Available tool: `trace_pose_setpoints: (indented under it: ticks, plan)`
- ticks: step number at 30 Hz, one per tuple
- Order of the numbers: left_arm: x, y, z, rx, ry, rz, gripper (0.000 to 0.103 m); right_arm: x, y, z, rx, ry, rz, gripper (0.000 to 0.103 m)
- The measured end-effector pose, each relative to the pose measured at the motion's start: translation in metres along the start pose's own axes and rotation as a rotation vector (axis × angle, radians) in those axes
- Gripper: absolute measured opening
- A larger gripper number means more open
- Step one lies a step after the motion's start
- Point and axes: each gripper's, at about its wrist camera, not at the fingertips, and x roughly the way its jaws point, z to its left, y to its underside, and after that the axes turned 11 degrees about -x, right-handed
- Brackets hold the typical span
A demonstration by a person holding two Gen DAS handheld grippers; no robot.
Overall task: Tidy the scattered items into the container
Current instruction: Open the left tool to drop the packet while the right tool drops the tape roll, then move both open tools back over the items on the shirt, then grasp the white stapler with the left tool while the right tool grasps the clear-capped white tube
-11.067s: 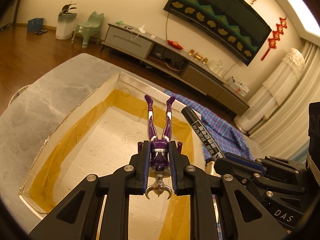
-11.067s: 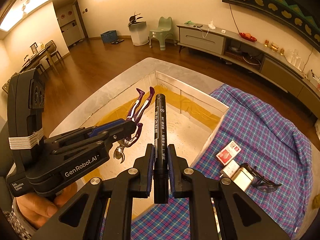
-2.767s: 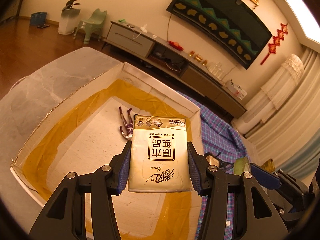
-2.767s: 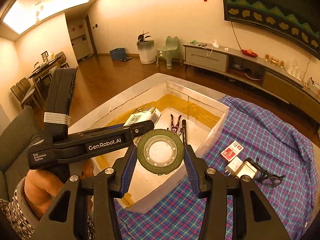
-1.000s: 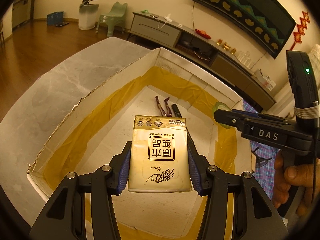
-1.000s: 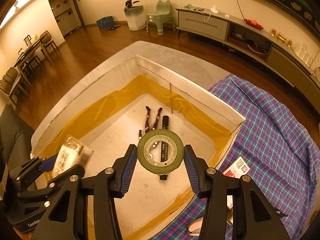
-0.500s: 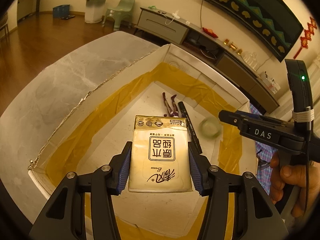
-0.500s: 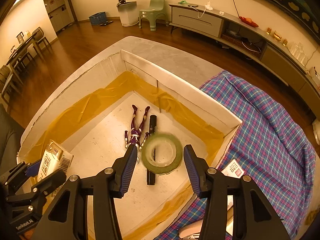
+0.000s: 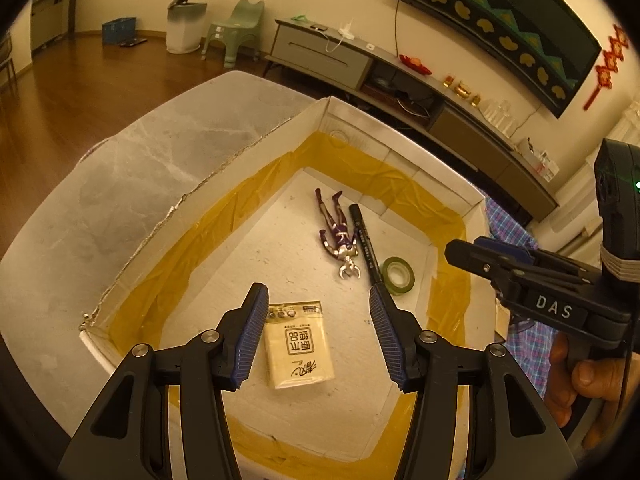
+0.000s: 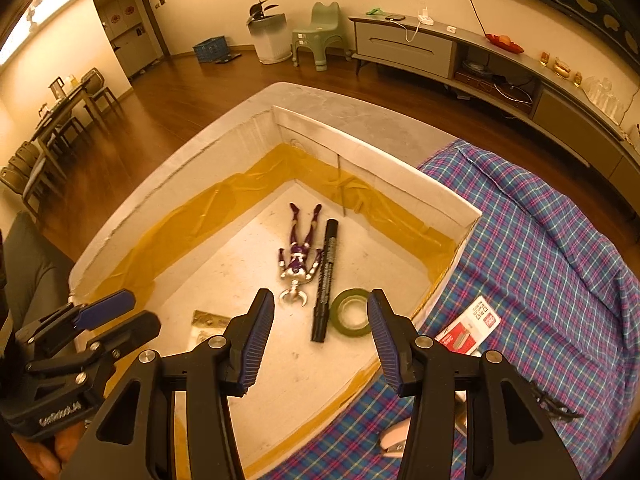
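The white box (image 9: 404,148) (image 10: 360,148), lined with yellow tape, holds four things. A cream tissue packet (image 9: 299,344) lies flat on its floor, below my open left gripper (image 9: 318,340). A purple figure (image 9: 338,236) (image 10: 298,258), a black marker (image 9: 365,244) (image 10: 326,276) and a green tape roll (image 9: 397,275) (image 10: 351,313) lie side by side further in. My right gripper (image 10: 320,340) is open above the box, with nothing between its fingers. Only a corner of the packet (image 10: 206,320) shows in the right wrist view.
The box sits on a grey marble table (image 9: 132,176). To its right a plaid cloth (image 10: 540,248) carries a red-and-white card box (image 10: 470,326), black glasses (image 10: 556,406) and a pale item (image 10: 394,440) near the bottom edge. A hand (image 9: 584,380) grips the right tool.
My left gripper has opened and the tissue packet now lies on the box floor. The green tape roll, falling half a second ago, rests beside the marker. The right gripper has drawn back slightly.
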Motion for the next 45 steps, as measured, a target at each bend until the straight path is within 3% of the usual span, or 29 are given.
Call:
trace_pose_setpoints:
  ticks: [6, 17, 23, 29, 33, 37, 41, 45]
  plan:
    - [-0.019, 0.001, -0.006, 0.023, 0.000, -0.031, 0.056, -0.024, 0.014, 0.010, -0.003, -0.056, -0.040, 0.050]
    - [-0.049, 0.013, -0.026, 0.103, 0.006, -0.102, 0.056, -0.104, 0.074, 0.035, -0.002, -0.159, -0.263, 0.050]
    - [-0.071, 0.027, -0.049, 0.184, 0.075, -0.164, 0.056, -0.135, 0.116, 0.040, -0.024, -0.165, -0.338, 0.050]
    - [-0.079, 0.056, -0.087, 0.345, 0.160, -0.190, 0.056, -0.167, 0.164, 0.029, -0.032, -0.140, -0.391, 0.050]
    - [-0.072, 0.078, -0.112, 0.432, 0.227, -0.128, 0.056, -0.173, 0.205, 0.015, -0.051, -0.104, -0.351, 0.057]
    - [-0.059, 0.104, -0.142, 0.526, 0.262, -0.064, 0.056, -0.161, 0.249, -0.003, -0.083, -0.065, -0.238, 0.060]
    - [-0.038, 0.129, -0.170, 0.615, 0.242, -0.015, 0.056, -0.138, 0.282, -0.014, -0.123, -0.006, -0.116, 0.061]
    - [-0.006, 0.143, -0.186, 0.657, 0.178, 0.013, 0.056, -0.120, 0.294, -0.032, -0.103, 0.037, -0.059, 0.061]
